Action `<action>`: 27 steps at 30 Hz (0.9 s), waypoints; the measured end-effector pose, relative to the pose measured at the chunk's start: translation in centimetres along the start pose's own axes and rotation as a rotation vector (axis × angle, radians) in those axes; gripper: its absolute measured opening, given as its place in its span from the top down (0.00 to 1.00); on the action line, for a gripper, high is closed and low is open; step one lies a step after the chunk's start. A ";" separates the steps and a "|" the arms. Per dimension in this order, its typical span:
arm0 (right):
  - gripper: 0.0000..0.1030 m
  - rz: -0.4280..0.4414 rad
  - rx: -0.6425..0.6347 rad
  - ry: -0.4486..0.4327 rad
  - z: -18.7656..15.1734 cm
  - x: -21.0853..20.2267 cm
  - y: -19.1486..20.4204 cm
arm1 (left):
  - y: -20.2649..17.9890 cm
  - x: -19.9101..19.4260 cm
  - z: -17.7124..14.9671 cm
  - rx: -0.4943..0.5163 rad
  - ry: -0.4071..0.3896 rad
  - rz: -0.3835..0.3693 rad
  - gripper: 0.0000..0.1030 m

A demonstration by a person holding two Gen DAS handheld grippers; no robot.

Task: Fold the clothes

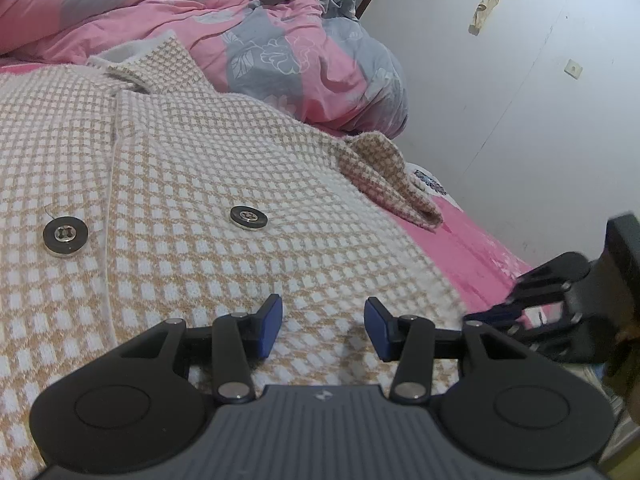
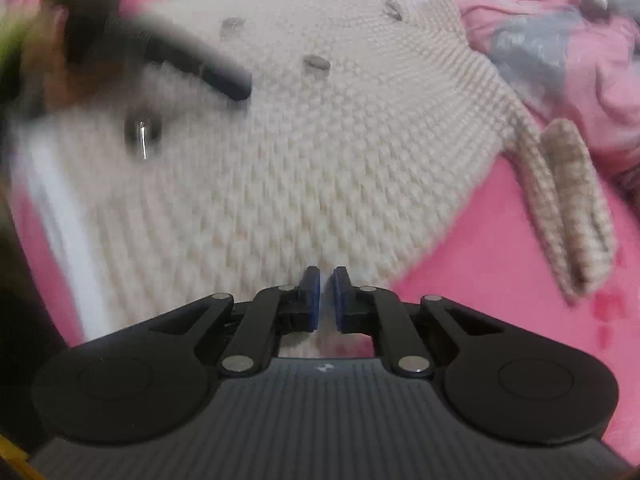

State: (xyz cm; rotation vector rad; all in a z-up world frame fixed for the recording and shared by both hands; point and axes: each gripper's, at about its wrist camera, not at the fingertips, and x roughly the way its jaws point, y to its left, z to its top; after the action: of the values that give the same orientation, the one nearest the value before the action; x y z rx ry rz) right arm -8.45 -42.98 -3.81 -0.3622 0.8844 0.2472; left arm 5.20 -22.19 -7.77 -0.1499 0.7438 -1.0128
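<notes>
A checked tan-and-white coat [image 1: 192, 184] is spread flat on the pink bed [image 1: 452, 240], front up, its side reaching close to the bed edge nearest the white wall [image 1: 520, 100]. Two dark buttons [image 1: 248, 217] are seen on the front. One sleeve [image 1: 394, 184] is folded over near that edge. A pink-and-grey quilt [image 1: 240, 28] is heaped beyond the collar.

The left claw [image 1: 323, 326] is held open low over the coat, nothing between the blue pads [image 1: 272, 320].

The right claw [image 2: 324, 300] is nearly closed at the coat's hem; a narrow gap is seen, and whether cloth is pinched cannot be told. The view is blurred.
</notes>
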 end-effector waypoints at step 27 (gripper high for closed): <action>0.68 0.526 1.741 -0.447 -19.8 -1.7 2.0 | 0.0 -0.1 0.0 0.002 0.000 0.000 0.54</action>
State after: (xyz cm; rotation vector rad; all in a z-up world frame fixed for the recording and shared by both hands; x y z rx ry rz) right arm -24.15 -49.27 -14.34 1.4997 0.4678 -0.0331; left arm 5.21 -22.14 -7.73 -0.1481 0.7426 -1.0134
